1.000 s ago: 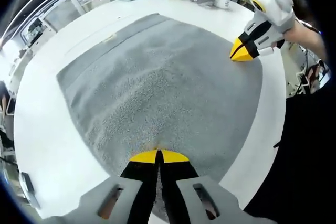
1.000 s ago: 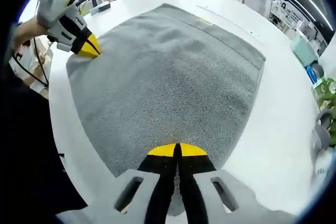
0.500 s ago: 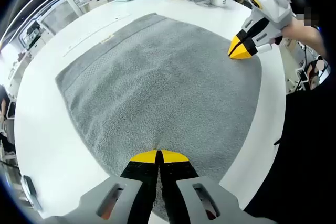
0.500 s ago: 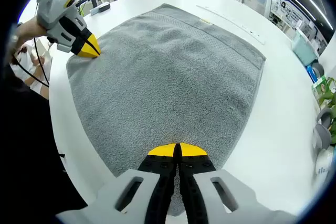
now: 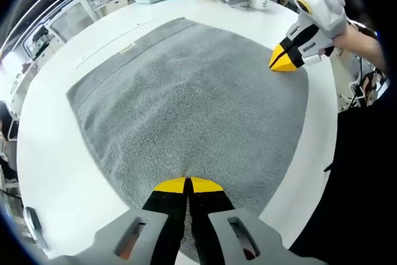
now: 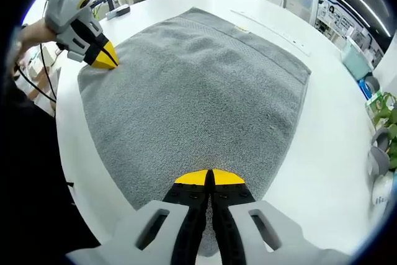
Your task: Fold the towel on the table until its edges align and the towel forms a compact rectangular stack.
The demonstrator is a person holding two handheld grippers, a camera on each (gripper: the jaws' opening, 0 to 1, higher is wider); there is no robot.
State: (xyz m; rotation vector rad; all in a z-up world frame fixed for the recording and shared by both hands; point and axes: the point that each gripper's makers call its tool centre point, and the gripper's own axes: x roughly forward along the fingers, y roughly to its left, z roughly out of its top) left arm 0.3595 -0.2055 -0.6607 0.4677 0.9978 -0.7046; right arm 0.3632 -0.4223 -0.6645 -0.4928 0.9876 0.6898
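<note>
On the white table (image 5: 56,172), the grey towel (image 5: 186,97) lies flat; left gripper (image 5: 188,184) and right gripper (image 6: 208,177), each clenched on a near corner, face the far edge straight ahead.

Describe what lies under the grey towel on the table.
The grey towel lies spread flat on the white table, whose bare top shows all round it. Whatever might sit beneath is covered. Both claws, left and right, are shut on its near corners.

My left gripper (image 5: 187,184) has jaws closed on the grey towel's (image 5: 192,103) near edge. Right gripper (image 5: 284,61) pinches the far corner. Towel flat on white desk (image 5: 56,172).
</note>
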